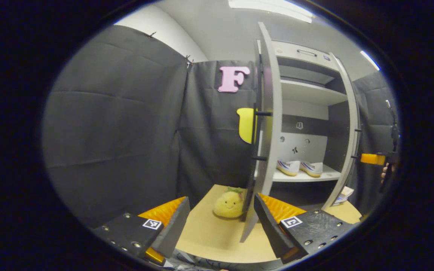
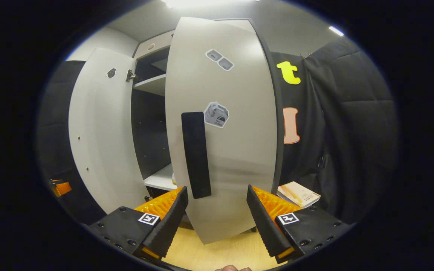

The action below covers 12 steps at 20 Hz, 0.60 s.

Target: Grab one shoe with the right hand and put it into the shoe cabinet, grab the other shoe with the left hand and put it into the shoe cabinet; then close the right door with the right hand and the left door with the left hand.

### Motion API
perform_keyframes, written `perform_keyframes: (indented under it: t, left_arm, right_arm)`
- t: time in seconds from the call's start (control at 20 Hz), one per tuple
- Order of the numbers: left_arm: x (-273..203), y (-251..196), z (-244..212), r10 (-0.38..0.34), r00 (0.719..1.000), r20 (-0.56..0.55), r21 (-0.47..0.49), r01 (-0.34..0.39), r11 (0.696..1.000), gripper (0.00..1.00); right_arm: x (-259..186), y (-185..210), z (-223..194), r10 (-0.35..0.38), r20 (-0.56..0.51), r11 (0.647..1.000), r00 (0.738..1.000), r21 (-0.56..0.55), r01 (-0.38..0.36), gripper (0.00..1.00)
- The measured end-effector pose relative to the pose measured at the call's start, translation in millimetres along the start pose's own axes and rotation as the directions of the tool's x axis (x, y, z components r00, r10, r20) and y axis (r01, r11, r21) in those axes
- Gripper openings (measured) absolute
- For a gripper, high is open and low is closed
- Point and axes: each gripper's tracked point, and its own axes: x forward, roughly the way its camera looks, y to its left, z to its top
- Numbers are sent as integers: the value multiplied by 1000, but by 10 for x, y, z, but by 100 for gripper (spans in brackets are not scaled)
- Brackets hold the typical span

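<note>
On the cabinet's (image 1: 307, 94) lower shelf, 2 shoes (image 1: 300, 167) sit side by side, so only the doors remain. Facing the cabinet, the right gripper (image 2: 217, 214) has jaws spread empty before the right door (image 2: 224, 124), probably to push it. Beside the left door (image 1: 266, 124), the left gripper (image 1: 220, 222) waits, jaws apart.

Two white shoes (image 1: 300, 167) side by side on cabinet shelf (image 1: 330, 175), doors ajar

The left gripper view faces the left door's (image 1: 268, 124) edge; the right gripper view sits close before the right door (image 2: 224, 128); both share the shoe cabinet (image 1: 307, 94).
</note>
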Motion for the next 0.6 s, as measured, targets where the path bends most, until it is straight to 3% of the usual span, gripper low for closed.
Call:
perform_keyframes:
  t: [0.1,0.25,0.6]
  left_arm:
    - [94,267,220,14,999,33,-38,-13,999,100]
    - [314,519,605,-16,995,99,-72,23,997,100]
    - [962,602,1138,-160,971,177,-94,178,980,100]
  right_arm:
    - [-36,13,-51,-5,-11,1000,1000,19,5,98]
    - [-129,31,-119,-22,-28,999,999,42,23,97]
    - [-493,-108,-177,-106,-42,994,993,30,107,96]
